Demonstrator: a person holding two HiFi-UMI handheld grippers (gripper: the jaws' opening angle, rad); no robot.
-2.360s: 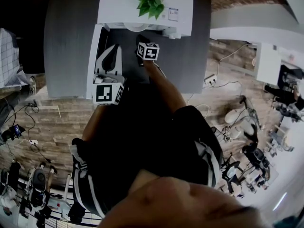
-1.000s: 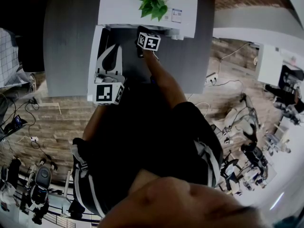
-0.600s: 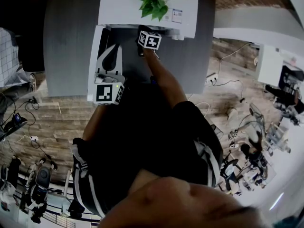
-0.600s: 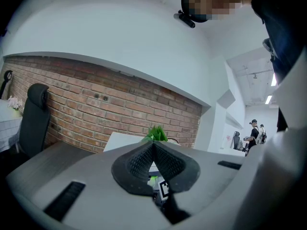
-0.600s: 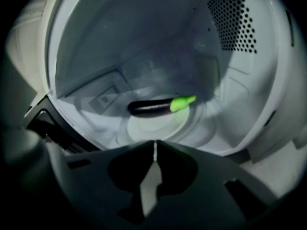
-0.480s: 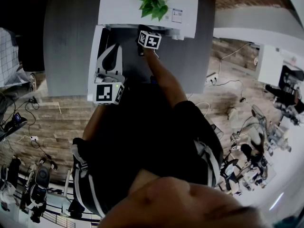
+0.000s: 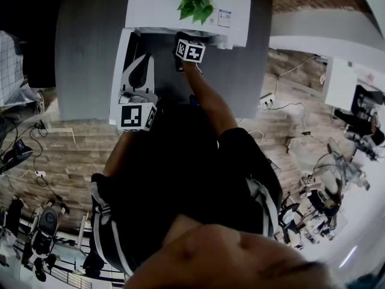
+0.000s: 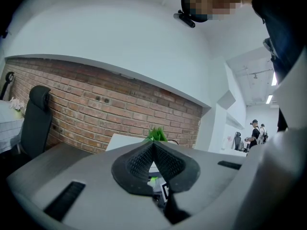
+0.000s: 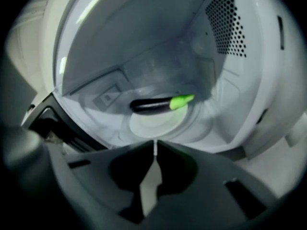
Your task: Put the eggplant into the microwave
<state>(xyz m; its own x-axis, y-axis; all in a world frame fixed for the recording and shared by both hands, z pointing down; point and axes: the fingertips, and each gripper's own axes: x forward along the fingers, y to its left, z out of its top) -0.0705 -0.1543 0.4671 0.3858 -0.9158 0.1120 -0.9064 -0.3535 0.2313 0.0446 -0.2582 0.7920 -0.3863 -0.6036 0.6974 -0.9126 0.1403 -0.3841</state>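
Grey jaws of the left hand-held gripper (image 8: 153, 145) are pressed together on nothing. It is held about level beside the open microwave door (image 7: 118, 77), over the worktop (image 7: 84, 59). The microwave (image 7: 156, 5) stands at the worktop's far edge. Inside, the eggplant (image 9: 151, 104) lies flat on the turntable (image 9: 153, 126), long axis crosswise, green stem pointing right. The right hand-held gripper (image 9: 154, 145), arm outstretched, tilts down at the cavity mouth, jaws together and empty.
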